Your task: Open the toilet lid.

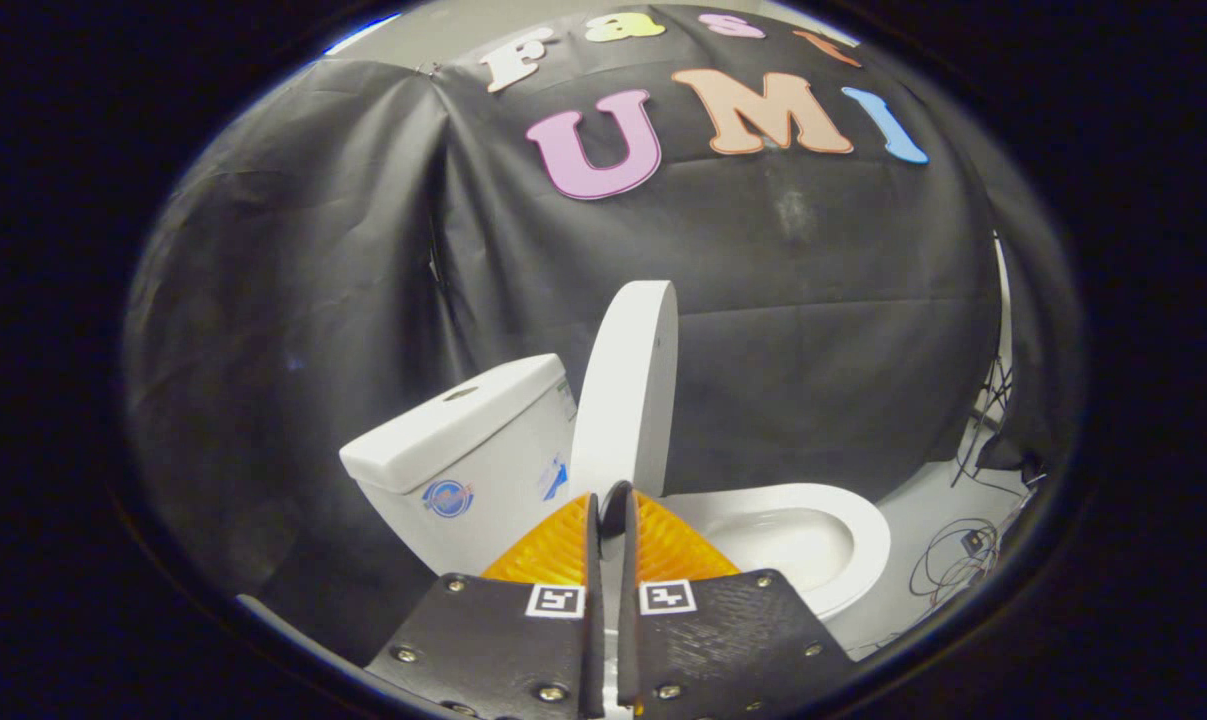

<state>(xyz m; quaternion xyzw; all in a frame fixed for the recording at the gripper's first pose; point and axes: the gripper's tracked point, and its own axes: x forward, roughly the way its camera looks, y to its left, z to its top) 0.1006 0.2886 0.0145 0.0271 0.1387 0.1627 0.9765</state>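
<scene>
Lid stands near upright beside the tank, bowl exposed, so opening looks about done; gripper just before lid's lower edge, its 2 fingers nearly together, pinching nothing visible

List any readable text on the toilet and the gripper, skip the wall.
Round sticker on the tank: too blurred to read.
Blue sticker on the tank's side: too blurred to read.
Square markers on the gripper: coded patterns, no words.
Lid: bare, upright. The fingers stand nearly together at its foot, and whether they grip it is unclear.
Nothing can be quoted.
</scene>
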